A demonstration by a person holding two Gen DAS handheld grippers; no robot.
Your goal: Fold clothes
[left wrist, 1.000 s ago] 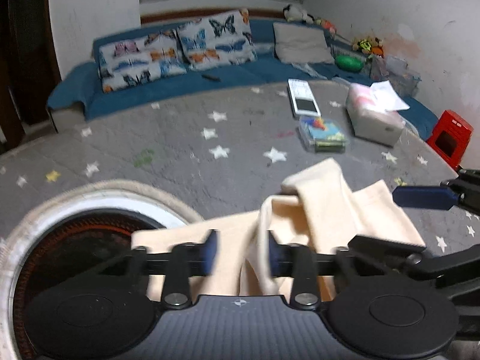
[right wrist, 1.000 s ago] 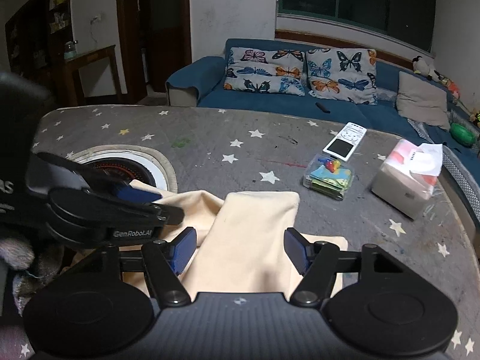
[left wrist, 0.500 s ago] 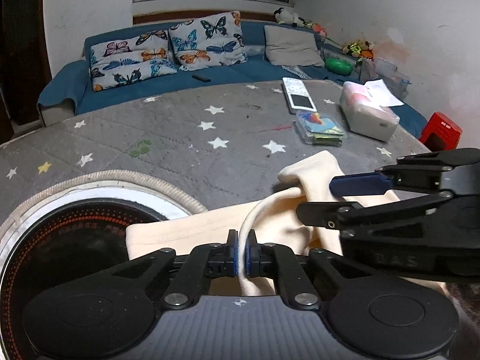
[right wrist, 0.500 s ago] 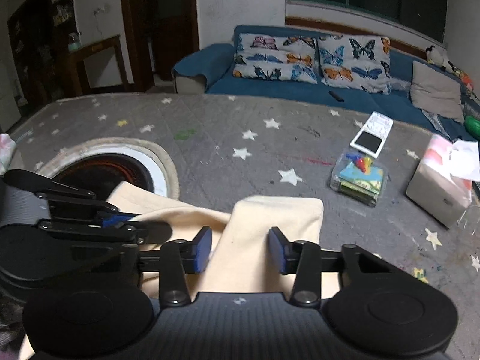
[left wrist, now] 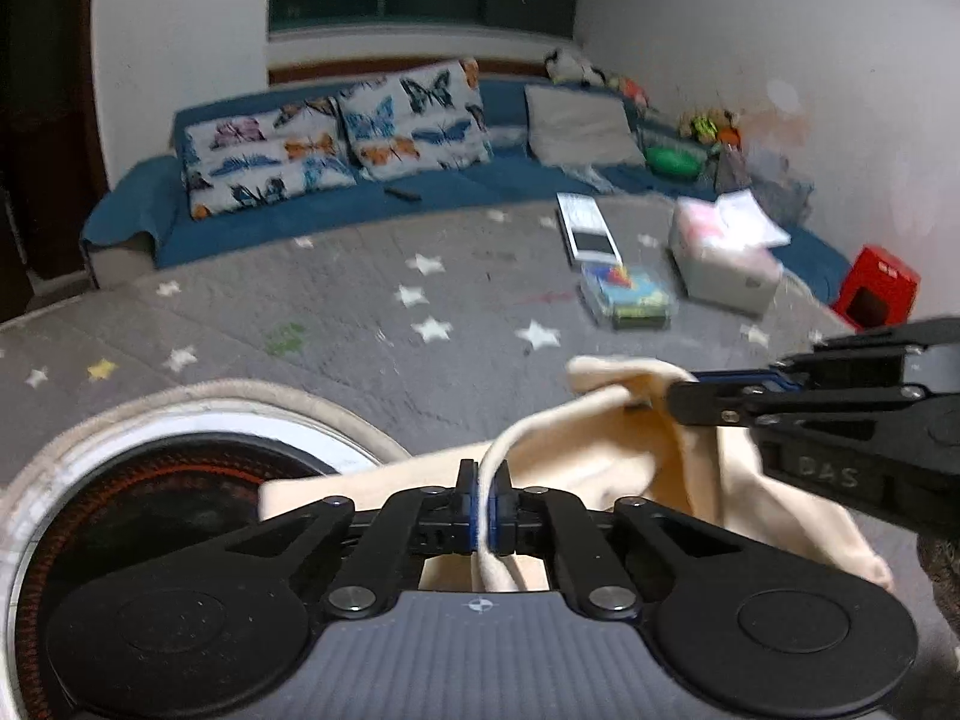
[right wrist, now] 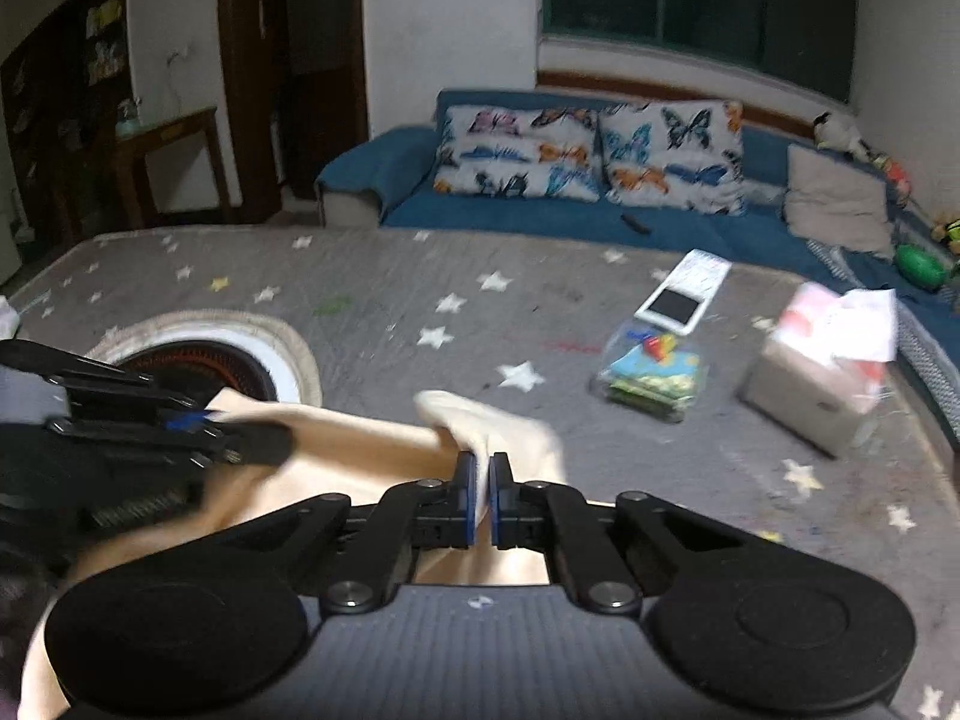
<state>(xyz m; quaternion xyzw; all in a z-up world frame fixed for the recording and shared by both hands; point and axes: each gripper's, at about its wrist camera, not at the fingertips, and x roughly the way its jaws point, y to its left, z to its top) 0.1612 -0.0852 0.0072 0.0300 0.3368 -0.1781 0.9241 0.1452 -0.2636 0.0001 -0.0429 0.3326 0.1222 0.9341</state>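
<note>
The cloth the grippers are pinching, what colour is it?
Pale cream-yellow, plain with no pattern. The cloth shows best in the left wrist view.

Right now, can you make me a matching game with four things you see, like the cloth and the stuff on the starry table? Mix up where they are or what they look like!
Things:
1. cream-coloured cloth garment
2. white tissue box
3. clear plastic box of colourful items
4. butterfly-print pillows

Descriptions:
A. on the blue sofa
B. pinched by the left gripper and the right gripper
C. beside the white remote
D. pink-topped, near the table's right edge

Pairs: 1-B, 2-D, 3-C, 4-A
</note>
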